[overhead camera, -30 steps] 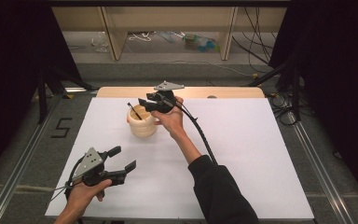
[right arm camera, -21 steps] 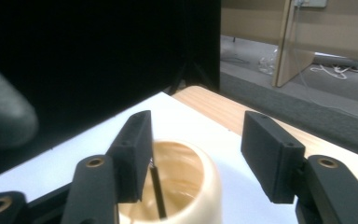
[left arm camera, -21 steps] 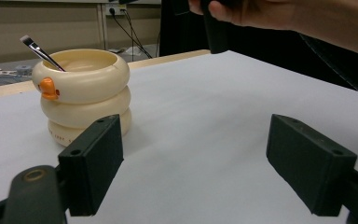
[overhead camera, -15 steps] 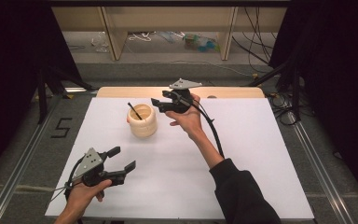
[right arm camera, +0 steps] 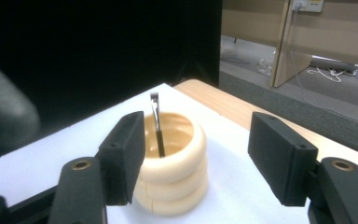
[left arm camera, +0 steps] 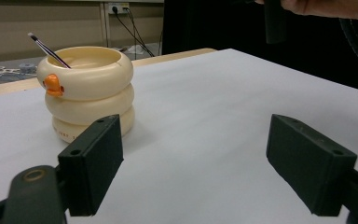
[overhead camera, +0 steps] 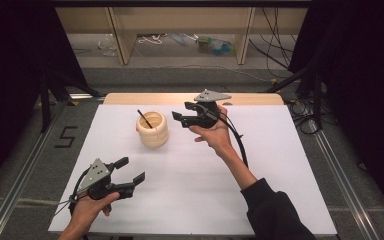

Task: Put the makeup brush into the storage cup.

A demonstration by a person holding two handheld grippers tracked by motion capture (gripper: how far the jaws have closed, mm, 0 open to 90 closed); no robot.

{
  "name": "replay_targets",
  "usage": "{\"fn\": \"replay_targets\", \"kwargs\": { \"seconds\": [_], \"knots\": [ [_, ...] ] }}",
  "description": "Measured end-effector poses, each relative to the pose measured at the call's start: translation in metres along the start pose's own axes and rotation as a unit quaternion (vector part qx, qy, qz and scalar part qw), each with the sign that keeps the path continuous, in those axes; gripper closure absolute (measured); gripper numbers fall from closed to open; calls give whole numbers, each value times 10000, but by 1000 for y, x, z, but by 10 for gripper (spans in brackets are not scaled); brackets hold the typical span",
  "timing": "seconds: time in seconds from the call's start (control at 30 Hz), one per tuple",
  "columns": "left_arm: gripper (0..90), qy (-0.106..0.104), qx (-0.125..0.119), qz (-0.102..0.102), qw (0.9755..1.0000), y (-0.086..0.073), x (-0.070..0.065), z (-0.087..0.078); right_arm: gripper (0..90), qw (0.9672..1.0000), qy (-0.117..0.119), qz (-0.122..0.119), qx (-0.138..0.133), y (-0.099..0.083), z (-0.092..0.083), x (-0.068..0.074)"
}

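Note:
A cream ringed cup (overhead camera: 153, 130) with a small orange duck face (left arm camera: 52, 85) stands on the white table sheet (overhead camera: 280, 160) near the back. A thin dark pen (overhead camera: 144, 119) leans inside it, its tip sticking out toward the left. My right gripper (overhead camera: 181, 113) hovers above the table just right of the cup, open and holding nothing; in the right gripper view the cup (right arm camera: 172, 163) sits beyond its jaws. My left gripper (overhead camera: 131, 170) rests low near the front left edge, open and holding nothing, pointing toward the cup (left arm camera: 88, 91).
A wooden strip (overhead camera: 250, 98) runs along the table's far edge. Beyond it are a grey floor, wooden furniture legs (overhead camera: 244, 30) and loose cables (overhead camera: 280, 50). Metal rails (overhead camera: 340, 175) flank the table. Dark curtains stand on both sides.
My right gripper has pulled back from over the cup, moving right and slightly up. The pen stays in the cup. The left gripper has not moved.

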State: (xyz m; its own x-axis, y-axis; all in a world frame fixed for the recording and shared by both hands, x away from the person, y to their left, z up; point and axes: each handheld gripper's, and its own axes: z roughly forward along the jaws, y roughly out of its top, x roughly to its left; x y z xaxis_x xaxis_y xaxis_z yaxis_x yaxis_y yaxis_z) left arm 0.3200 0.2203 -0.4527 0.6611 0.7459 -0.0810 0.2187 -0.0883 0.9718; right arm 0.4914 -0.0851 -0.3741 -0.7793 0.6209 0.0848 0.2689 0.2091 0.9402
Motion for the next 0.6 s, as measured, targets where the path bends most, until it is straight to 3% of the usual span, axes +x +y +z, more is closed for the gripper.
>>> {"fn": "replay_targets", "kwargs": {
  "seconds": [0.03, 0.07, 0.13, 0.2, 0.3, 0.6],
  "knots": [
    [185, -52, -39, 131, 9999, 1, 2, 1, 372, 10000, -5, -20, -1, -2, -3, 0],
    [185, 0, -7, 40, 10000, 0, 1, 1, 367, 10000, 17, 37, 50, -3, -6, 1],
    [184, -63, -90, 181, 9998, 1, 2, 1, 371, 9999, 33, 67, -109, -8, -11, 1],
    [185, -78, -76, 65, 9999, 1, -1, 1, 356, 9999, 4, 88, 87, -9, -12, 0],
    [185, -73, -27, -54, 10000, 1, -2, 0, 355, 9999, 12, 113, 36, -10, -15, -2],
    [185, -73, 8, -107, 9999, 1, -3, -1, 353, 9999, -12, 49, 132, -16, -31, 1]
  ]
}}
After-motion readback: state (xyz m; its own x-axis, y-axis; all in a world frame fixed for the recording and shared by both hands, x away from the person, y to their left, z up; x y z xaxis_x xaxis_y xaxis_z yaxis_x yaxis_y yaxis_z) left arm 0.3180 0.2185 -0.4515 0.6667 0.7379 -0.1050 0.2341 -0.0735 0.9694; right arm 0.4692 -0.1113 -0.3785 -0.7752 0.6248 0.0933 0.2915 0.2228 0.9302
